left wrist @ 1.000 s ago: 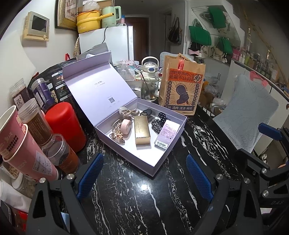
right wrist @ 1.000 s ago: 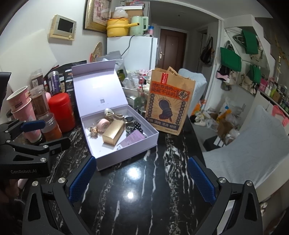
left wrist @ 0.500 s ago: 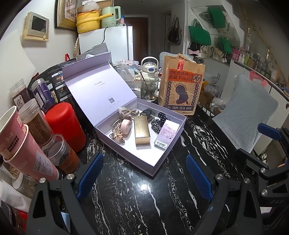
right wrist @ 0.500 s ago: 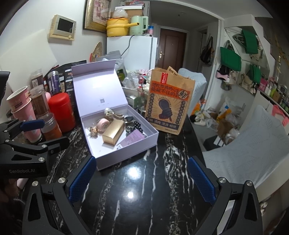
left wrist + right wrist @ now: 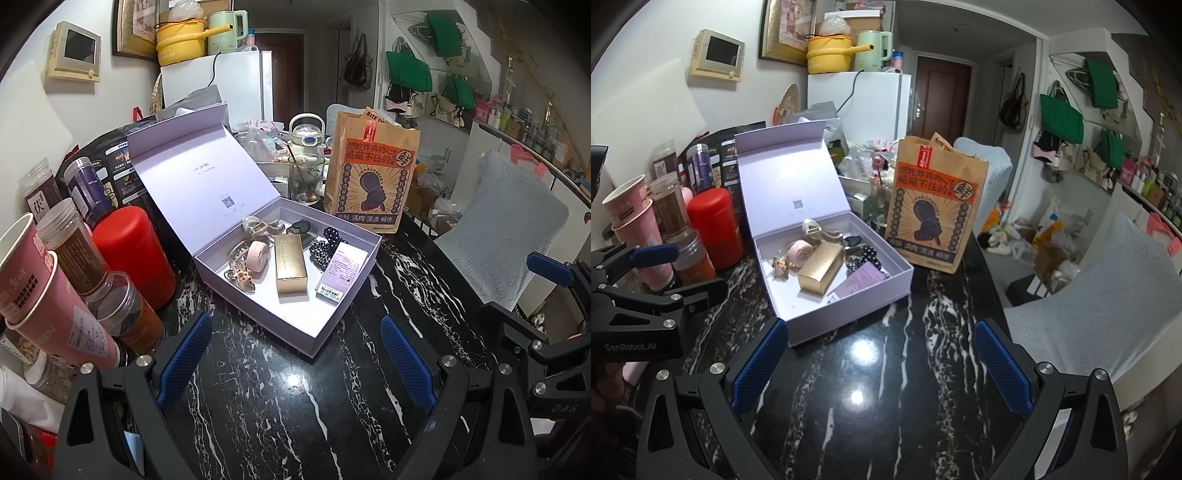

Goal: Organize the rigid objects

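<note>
Left gripper (image 5: 295, 354) and right gripper (image 5: 881, 363), both spread and empty, above black marble table (image 5: 871, 406); open lilac cardboard box (image 5: 314, 338) just ahead.

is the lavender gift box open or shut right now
Open. The lavender gift box has its lid propped up behind it, and the gold box inside is in plain view.

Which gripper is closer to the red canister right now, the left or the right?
Left. The left gripper hangs open over the black table just in front of the red canister. The right gripper, also open, sits farther along the table, beyond the lavender box.
</note>
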`<state>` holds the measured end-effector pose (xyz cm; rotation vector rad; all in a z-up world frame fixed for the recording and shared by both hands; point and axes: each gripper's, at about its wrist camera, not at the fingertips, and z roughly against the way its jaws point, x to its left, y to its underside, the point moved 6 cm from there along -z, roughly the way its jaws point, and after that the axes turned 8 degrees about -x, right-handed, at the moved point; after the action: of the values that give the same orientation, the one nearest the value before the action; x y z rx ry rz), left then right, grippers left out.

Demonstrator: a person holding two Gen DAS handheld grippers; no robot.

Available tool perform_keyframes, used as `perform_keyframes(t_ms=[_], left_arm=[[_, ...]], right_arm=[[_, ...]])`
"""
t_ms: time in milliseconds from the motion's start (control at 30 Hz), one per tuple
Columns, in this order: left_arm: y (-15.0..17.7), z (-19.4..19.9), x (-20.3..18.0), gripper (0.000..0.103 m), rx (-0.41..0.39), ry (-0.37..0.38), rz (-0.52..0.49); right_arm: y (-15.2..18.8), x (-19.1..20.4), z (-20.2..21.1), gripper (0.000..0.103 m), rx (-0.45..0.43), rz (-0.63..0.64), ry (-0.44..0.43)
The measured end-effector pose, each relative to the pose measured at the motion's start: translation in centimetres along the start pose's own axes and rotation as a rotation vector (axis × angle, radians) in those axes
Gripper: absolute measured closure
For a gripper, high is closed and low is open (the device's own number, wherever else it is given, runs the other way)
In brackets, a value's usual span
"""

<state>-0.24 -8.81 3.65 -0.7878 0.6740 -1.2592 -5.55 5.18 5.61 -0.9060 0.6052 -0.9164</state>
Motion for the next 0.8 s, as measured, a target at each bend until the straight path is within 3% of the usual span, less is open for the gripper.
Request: perform_keyframes(t_ms=[800], left_arm=[[0.35,-0.38,0.73,0.009,0.025,-0.027,0.008]], right_arm=[[0.56,-0.25,-0.66,0.0,0.021,-0.008,0.002]])
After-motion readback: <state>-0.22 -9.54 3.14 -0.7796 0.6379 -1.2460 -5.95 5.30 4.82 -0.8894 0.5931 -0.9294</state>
